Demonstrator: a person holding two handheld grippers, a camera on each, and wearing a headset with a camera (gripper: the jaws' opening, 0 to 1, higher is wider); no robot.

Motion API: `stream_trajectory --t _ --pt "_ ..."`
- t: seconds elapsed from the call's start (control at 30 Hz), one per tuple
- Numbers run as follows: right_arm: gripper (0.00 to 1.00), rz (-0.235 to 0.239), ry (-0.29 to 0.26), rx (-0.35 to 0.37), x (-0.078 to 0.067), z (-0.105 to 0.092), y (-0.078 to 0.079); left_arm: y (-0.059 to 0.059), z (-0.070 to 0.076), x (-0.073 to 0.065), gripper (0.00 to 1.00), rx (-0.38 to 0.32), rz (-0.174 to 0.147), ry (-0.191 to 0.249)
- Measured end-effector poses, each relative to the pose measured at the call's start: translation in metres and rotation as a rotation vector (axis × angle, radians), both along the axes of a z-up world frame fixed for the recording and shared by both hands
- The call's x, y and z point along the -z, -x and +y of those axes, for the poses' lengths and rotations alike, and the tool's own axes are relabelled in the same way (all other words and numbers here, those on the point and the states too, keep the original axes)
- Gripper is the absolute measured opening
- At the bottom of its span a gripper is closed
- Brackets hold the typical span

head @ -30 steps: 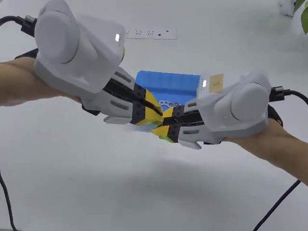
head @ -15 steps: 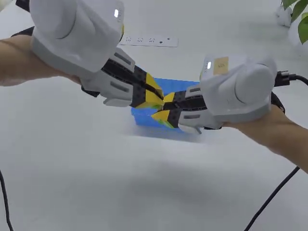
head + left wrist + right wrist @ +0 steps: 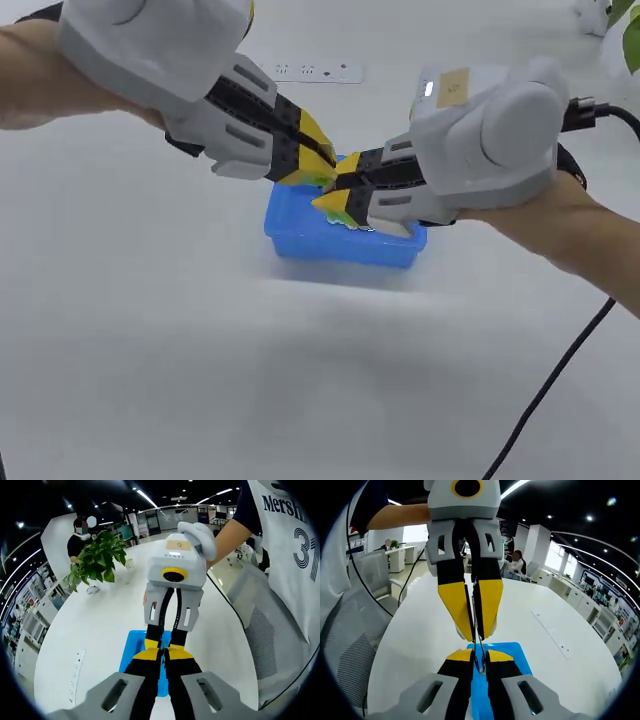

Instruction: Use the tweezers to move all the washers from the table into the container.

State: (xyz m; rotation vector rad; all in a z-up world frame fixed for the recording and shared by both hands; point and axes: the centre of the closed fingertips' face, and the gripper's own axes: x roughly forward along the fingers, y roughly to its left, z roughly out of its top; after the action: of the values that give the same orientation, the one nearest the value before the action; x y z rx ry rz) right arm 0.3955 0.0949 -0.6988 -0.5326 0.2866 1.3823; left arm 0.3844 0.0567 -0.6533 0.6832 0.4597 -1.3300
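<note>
Head view: the left tool and right tool still meet tip to tip, as a second ago, over the blue container on the white bench. Left gripper view: a shirt reads "Mersh", cut off at the edge. Right gripper view: both tools are nearly closed, pinching thin tweezers above the container.
</note>
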Motion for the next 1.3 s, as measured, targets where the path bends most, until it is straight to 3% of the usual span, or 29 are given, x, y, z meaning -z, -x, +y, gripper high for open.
stream_trajectory --t 0.17,0.27,0.67,0.9,1.3 --pt "0.10 0.011 -0.001 0.020 0.010 -0.005 -0.014 -0.016 -0.004 0.011 0.07 0.012 0.008 -0.017" --pt "0.10 0.022 0.010 0.026 0.022 -0.006 -0.020 -0.028 -0.003 0.026 0.07 0.009 0.023 -0.027" --pt "0.10 0.087 0.025 0.046 0.056 -0.007 -0.037 -0.049 -0.002 0.062 0.07 -0.023 0.087 -0.032" --pt "0.10 0.109 0.030 0.046 0.068 -0.005 -0.038 -0.046 -0.001 0.069 0.07 -0.023 0.107 -0.037" --pt "0.10 0.116 0.037 0.044 0.071 -0.005 -0.036 -0.043 -0.001 0.072 0.07 -0.025 0.114 -0.038"
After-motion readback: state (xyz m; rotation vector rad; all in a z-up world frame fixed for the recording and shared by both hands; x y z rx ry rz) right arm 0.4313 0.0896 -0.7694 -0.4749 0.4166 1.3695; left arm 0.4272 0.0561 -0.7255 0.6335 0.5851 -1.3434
